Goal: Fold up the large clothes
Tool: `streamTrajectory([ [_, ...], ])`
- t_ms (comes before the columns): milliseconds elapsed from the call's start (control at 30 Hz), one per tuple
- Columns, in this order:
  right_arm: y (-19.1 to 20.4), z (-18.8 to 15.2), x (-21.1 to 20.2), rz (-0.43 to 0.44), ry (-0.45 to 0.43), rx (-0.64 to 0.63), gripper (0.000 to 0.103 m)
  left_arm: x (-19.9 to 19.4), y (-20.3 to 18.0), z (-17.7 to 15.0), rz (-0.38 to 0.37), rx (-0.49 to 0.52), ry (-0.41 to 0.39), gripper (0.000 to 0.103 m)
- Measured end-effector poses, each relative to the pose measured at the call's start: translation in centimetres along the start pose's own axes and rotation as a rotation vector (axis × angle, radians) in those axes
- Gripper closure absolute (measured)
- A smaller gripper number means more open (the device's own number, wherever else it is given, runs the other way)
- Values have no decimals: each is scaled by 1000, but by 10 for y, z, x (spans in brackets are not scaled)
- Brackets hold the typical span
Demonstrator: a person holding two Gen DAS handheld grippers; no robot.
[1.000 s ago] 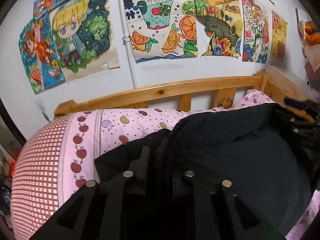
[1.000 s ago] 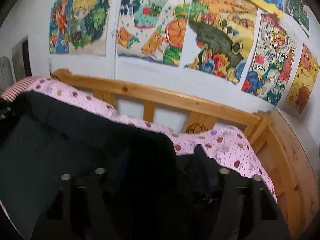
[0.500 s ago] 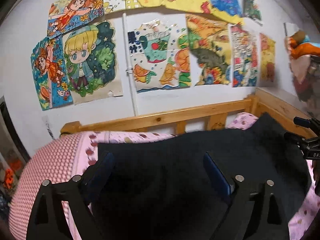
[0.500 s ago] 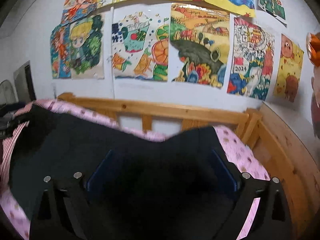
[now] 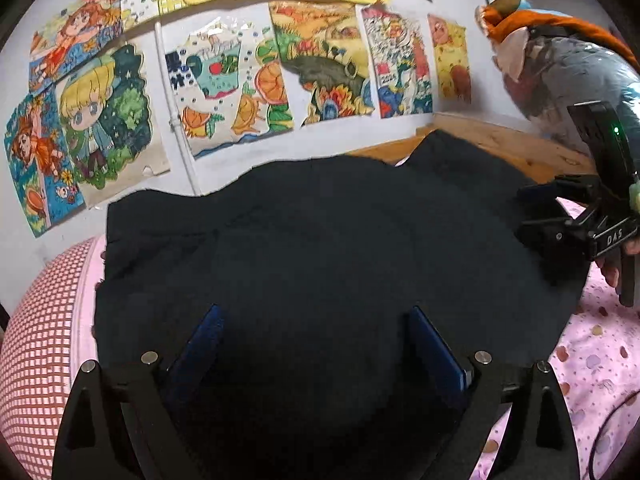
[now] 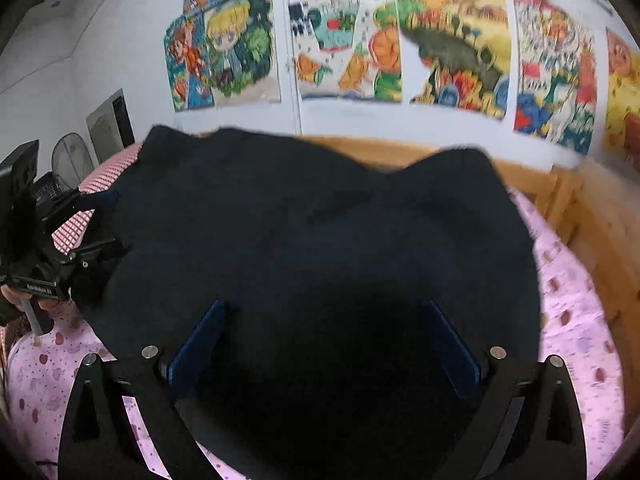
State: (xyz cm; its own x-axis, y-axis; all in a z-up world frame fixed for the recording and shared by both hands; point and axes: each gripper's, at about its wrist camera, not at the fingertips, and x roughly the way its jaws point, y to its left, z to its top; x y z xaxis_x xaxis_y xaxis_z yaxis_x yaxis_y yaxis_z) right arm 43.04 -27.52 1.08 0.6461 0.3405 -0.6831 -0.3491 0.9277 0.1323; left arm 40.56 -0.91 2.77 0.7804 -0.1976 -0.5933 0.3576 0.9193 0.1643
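Observation:
A large black garment [image 5: 320,248] lies spread over the pink bed, its far edge reaching the headboard. My left gripper [image 5: 314,316] hovers over its near part with the blue pads [image 5: 200,340] wide apart; it is open and grips nothing. The right gripper [image 6: 326,306] hangs over the same garment [image 6: 320,232] further right. Its jaws are opening, with only the flat cloth below them. Each gripper shows in the other's view, the right gripper [image 5: 560,232] at the garment's right edge and the left gripper [image 6: 72,256] at its left edge.
The pink dotted sheet [image 5: 592,360] borders the garment, with a red checked cover [image 5: 36,340] at the left. A wooden bed frame [image 6: 576,208] runs behind and to the right. Posters [image 5: 224,92] cover the wall. A plastic-wrapped bundle [image 5: 568,76] sits at the right, a fan [image 6: 72,160] at the left.
Both grippers were closed on the garment's far edge near the headboard; they have let go, opened wide and drawn back toward me, leaving the garment lying flat.

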Motion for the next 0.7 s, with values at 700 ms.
streamTrajectory([
  [700,-56,49,100,-69,135,188,2,94,59,38,109,-209,122,0],
])
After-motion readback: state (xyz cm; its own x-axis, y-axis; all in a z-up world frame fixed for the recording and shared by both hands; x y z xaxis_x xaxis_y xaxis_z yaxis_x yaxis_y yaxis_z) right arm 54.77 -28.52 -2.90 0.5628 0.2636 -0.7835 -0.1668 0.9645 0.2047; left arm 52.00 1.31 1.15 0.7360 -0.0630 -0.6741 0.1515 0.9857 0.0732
